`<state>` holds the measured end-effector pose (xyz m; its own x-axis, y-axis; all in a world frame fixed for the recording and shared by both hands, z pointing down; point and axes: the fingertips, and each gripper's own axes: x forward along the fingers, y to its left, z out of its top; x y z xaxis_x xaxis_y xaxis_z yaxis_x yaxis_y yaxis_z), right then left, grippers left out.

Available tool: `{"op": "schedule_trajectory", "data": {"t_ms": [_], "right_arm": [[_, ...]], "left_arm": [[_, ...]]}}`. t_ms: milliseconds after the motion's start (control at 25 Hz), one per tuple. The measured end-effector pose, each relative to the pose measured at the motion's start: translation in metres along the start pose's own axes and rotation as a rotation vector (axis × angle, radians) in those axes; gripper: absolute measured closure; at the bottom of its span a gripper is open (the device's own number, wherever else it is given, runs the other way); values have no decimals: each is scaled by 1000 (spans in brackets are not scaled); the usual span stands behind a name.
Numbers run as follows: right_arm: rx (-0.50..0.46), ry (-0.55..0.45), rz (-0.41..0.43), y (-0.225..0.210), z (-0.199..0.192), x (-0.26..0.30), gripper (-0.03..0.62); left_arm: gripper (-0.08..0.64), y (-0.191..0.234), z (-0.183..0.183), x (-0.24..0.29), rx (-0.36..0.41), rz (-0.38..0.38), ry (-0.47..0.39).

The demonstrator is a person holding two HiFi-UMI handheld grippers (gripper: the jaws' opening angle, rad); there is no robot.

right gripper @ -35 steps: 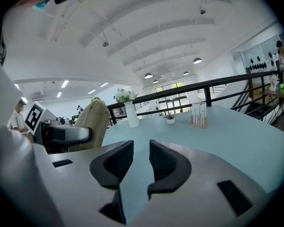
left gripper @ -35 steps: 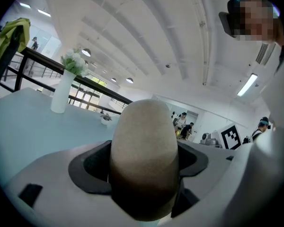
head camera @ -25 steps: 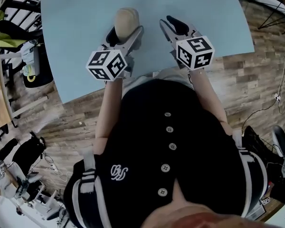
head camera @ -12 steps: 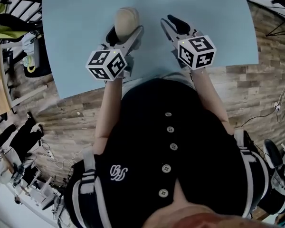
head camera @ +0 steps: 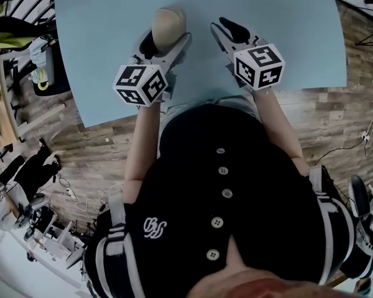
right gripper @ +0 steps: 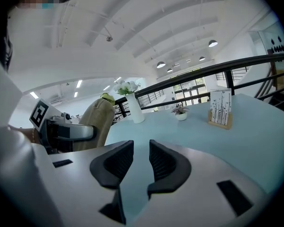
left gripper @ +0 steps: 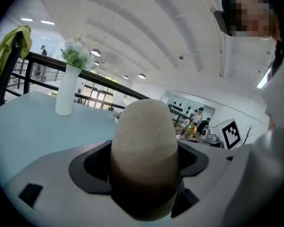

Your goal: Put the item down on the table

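A beige, egg-shaped item (head camera: 168,23) with a darker lower half stands upright between the jaws of my left gripper (head camera: 166,42), which is shut on it over the light blue table (head camera: 105,48). The item (left gripper: 144,155) fills the middle of the left gripper view, with a black pad pressed against each side. Whether its base touches the table is hidden. My right gripper (head camera: 229,31) is just to the right, over the table; its jaws (right gripper: 141,162) are drawn nearly together with nothing between them. The right gripper view also shows the item (right gripper: 97,122) at the left.
A white vase of flowers (left gripper: 66,91) stands further back on the table. Near it are a small potted plant (right gripper: 181,116) and a card holder (right gripper: 220,109). A black railing (right gripper: 236,63) runs behind the table. The person's torso is at the near table edge.
Both grippers and the item keep their places. Only the head camera has drifted a little, so the table and floor shift slightly in the view.
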<state>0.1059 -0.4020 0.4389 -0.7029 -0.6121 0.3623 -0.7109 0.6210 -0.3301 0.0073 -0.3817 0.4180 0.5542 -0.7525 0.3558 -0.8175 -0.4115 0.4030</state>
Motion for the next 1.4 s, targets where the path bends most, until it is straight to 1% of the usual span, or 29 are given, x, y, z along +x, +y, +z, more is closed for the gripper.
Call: {"op": "schedule_trajectory", "data": {"t_ms": [160,360,600,920,1080,1320,1400], "right_arm": [[11,14,-15,-1,-2,15,492],[21,21,-34,4,-3,21,492],[15,44,-40,-1,-13,13,492],[37,75,-63,-8,-28,23,491],[37,84,-74,-12,-33,23,491],[71,86,-97,-23,-41,12,491],[79,87,-111,-27,-43,12,492]], "left_arm": [[167,14,1,6,56,-18,53],[166,30,-1,11,135,-62,132],[166,35,-4,26,241,-68,201],[164,61,-18,54,411,-96,340],[164,68,-27,70,452,-112,394],[164,62,-47,93,501,-127,482],[164,63,-53,99,528,-134,516]]}}
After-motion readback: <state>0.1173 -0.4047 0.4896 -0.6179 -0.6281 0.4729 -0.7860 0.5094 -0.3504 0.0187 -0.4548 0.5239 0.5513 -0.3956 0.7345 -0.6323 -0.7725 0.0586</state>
